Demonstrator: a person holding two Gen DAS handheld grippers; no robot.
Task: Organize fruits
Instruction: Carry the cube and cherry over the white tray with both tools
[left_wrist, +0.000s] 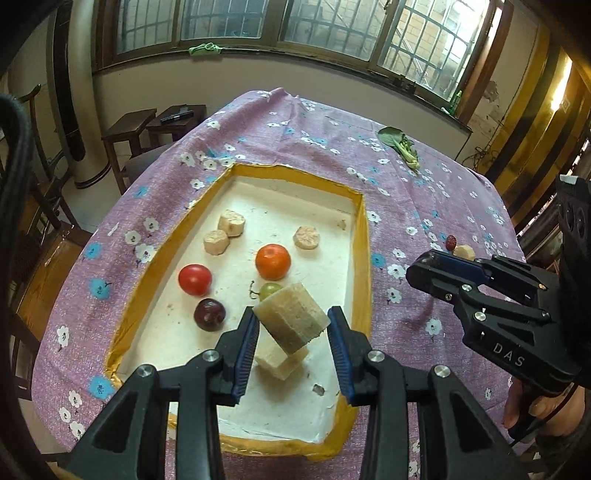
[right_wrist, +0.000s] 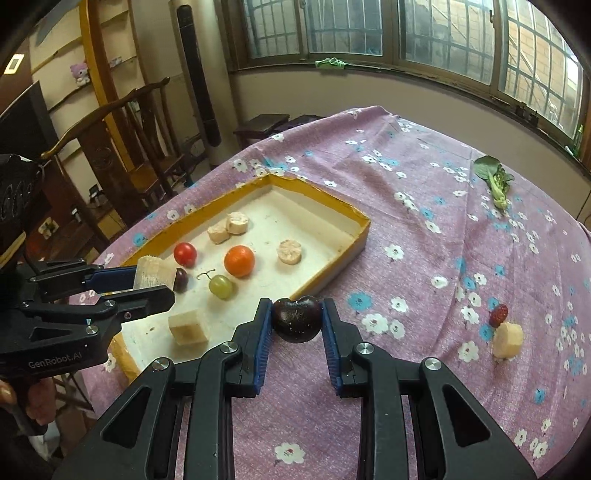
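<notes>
1. The left gripper (left_wrist: 291, 332) has its blue-padded jaws clamped on a pale beige chunk of cut fruit with flat faceted sides (left_wrist: 291, 317). The chunk is tilted, its long axis running slantwise across the gap between the jaws.

2. That held chunk hangs above the near end of the shallow white tray with the yellow taped rim (left_wrist: 364, 236), directly over another pale cut chunk lying on the tray floor (left_wrist: 280, 360). A release here would, I judge, land one on the other, so a slight shift to bare floor is what the placement turns on.

3. The right gripper (right_wrist: 297, 321) has its jaws closed on a dark purple round plum (right_wrist: 295, 319), gripped across its width.

4. The plum sits just outside the tray's near corner, over the purple flowered cloth on the counter (right_wrist: 424, 206). The tray lies ahead and to the left of these jaws, so the left gripper is the nearer to a drop.

5. Already in the tray: a red tomato (left_wrist: 195, 279), an orange tangerine (left_wrist: 273, 261), a green grape (left_wrist: 271, 290), a second dark plum (left_wrist: 209, 314) and three more pale slices.

6. Well apart on the cloth, to the right: a small red fruit (right_wrist: 498, 314) touching a pale slice (right_wrist: 508, 339), not yet collected.
</notes>
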